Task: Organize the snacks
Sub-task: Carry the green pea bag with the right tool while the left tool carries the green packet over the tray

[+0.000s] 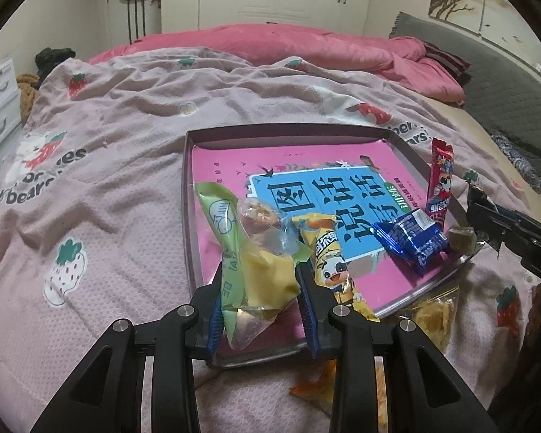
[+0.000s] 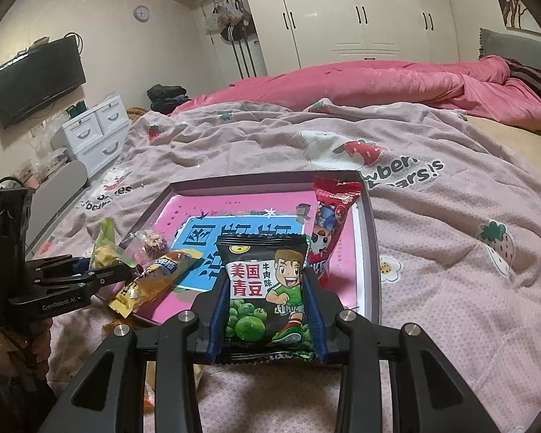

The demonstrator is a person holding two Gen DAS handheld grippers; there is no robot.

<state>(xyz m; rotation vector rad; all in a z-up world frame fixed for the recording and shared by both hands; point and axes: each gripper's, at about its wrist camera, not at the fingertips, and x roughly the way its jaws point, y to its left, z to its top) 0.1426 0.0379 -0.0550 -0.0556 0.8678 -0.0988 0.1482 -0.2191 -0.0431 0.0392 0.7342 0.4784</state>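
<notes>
A shallow tray [image 1: 189,216] with a pink and blue book in it lies on the bed. My left gripper [image 1: 259,288] is shut on a green and clear snack bag with yellow pieces [image 1: 256,270] over the tray's near left corner. In the tray lie a yellow cow-print stick pack [image 1: 333,267], a blue packet [image 1: 411,238] and a red packet [image 1: 440,180]. My right gripper [image 2: 267,306] is shut on a black green-pea packet [image 2: 267,288] at the tray's [image 2: 373,252] near edge. The left gripper [image 2: 90,270] shows at the left of the right wrist view.
The bed has a pink strawberry-print blanket [image 1: 108,180] and a red quilt [image 1: 270,43] behind. A bag of yellow snacks [image 1: 432,317] lies on the blanket by the tray's near right corner. White drawers [image 2: 93,133] stand to the left of the bed.
</notes>
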